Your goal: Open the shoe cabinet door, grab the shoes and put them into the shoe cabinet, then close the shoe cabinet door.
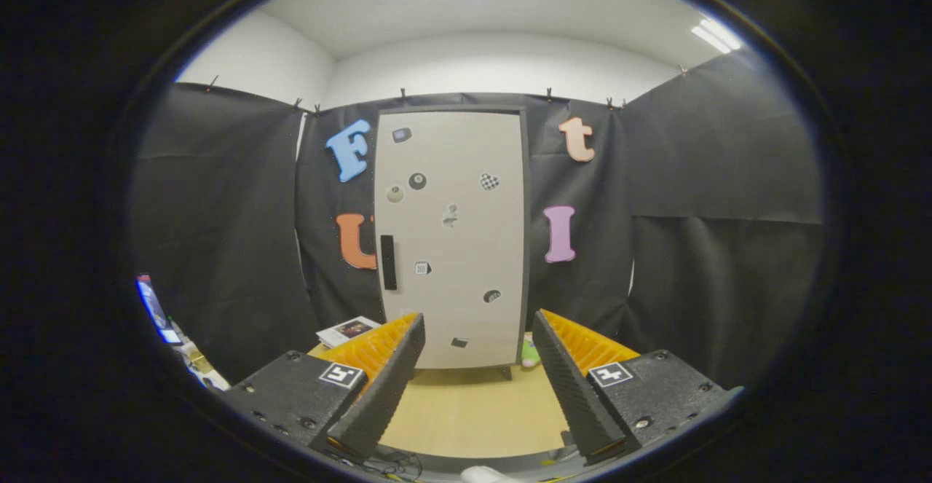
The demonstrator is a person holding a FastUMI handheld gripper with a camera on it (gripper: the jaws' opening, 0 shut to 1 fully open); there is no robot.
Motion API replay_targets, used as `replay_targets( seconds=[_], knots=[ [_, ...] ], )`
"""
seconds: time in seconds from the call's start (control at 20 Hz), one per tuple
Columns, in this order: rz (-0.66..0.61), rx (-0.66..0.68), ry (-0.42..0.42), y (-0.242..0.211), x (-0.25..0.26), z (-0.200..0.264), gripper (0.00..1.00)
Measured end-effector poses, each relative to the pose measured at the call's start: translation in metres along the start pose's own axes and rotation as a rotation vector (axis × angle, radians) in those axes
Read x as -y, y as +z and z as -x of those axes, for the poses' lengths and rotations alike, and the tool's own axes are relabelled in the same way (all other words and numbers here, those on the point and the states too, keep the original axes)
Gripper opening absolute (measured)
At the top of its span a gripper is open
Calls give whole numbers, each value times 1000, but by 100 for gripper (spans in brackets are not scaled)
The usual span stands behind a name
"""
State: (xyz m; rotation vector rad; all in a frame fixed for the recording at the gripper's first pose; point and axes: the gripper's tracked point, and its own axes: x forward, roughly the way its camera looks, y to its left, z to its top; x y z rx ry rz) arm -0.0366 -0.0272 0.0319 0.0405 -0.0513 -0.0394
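Plainly the tall pale grey shoe cabinet door [451,239] is standing closed beyond the fingers, its slim black vertical handle [388,262] near the left edge; a small pink-and-green shoe [530,353] is peeking out by the cabinet's right foot; the gripper [477,388] is hovering with fingers apart over the light wooden tabletop [473,410], holding nothing; a shallow grasp is risking slipping off that narrow handle, and a hard pull is risking tipping the cabinet.
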Motion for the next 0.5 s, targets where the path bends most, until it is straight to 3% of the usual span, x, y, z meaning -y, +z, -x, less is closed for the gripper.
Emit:
replay_targets(
  seconds=[0.5],
  knots=[
    [12,-14,4,-5,-4,-2,97]
  ],
)
